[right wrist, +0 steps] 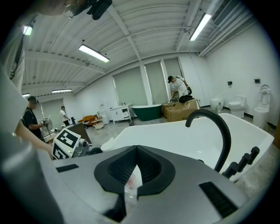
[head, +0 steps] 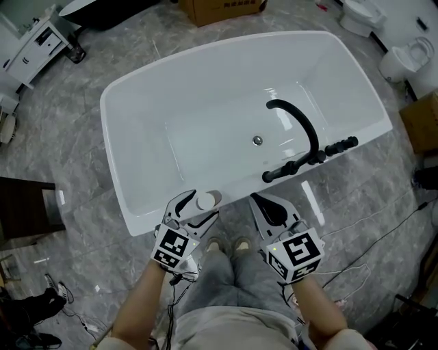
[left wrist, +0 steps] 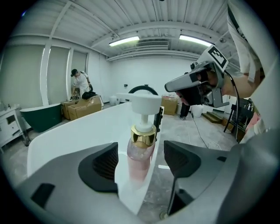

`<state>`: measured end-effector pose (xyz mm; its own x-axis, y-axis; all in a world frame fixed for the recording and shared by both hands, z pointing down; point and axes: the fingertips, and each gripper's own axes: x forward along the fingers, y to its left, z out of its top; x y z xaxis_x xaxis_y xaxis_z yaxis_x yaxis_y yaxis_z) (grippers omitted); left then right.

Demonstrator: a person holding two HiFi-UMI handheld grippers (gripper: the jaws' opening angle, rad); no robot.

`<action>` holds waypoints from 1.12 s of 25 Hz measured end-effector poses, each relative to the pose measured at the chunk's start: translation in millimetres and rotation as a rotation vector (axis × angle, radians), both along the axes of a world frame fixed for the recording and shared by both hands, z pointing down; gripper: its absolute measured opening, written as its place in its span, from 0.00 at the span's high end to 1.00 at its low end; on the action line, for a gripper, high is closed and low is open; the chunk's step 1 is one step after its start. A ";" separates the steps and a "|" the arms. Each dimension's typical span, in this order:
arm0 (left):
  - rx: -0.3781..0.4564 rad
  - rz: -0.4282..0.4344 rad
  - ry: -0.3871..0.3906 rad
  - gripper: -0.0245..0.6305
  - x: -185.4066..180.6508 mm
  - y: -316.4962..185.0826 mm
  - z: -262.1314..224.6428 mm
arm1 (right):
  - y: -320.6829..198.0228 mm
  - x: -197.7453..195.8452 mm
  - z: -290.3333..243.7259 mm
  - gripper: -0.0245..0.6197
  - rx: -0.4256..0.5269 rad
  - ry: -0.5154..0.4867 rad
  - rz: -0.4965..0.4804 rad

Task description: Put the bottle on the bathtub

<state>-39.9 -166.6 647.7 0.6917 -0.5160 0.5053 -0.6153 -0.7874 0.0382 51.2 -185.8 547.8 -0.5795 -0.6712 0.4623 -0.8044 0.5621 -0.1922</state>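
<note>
A pink pump bottle (head: 204, 201) with a gold collar and white pump head stands upright on the near rim of the white bathtub (head: 113, 137). My left gripper (head: 202, 205) is open around it. In the left gripper view the bottle (left wrist: 141, 151) stands between the two pads with a gap on each side, on the tub rim (left wrist: 78, 131). My right gripper (head: 265, 203) is shut and empty, to the right of the bottle over the floor just outside the tub. In the right gripper view its jaws (right wrist: 136, 151) meet at the tip.
A black curved faucet (head: 301, 130) with handles stands on the tub's right rim, and the right gripper view shows the faucet (right wrist: 218, 127) too. Cardboard box (head: 222, 10) and toilets (head: 404, 58) stand beyond the tub. A dark cabinet (head: 24, 205) is at left. Cables (head: 383, 225) lie on the floor at right.
</note>
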 end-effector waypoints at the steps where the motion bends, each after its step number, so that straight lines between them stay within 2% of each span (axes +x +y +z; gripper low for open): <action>1: -0.010 -0.015 0.003 0.47 -4.3 0.6 -5.8 | 2.1 -1.1 -6.7 0.92 -0.001 0.000 0.001; 8: -0.017 -0.110 0.039 0.47 -32.7 9.3 -66.5 | 21.9 -8.3 -70.7 0.92 0.026 0.006 -0.013; 11: -0.012 -0.128 0.066 0.53 -40.3 15.6 -95.6 | 30.8 -13.0 -107.2 0.92 0.051 0.014 -0.028; 15: 0.064 -0.173 0.073 0.60 -51.4 23.5 -144.9 | 41.6 -20.9 -154.8 0.92 0.105 0.008 -0.067; 17: 0.135 -0.194 0.088 0.72 -52.9 25.8 -178.1 | 45.9 -22.1 -174.0 0.92 0.129 0.003 -0.075; 18: 0.158 -0.198 0.097 0.72 -52.7 27.5 -193.2 | 47.6 -22.7 -182.6 0.92 0.140 0.001 -0.077; 28: 0.221 -0.266 0.146 0.81 -59.1 47.5 -299.0 | 66.8 -27.9 -258.6 0.92 0.223 -0.034 -0.105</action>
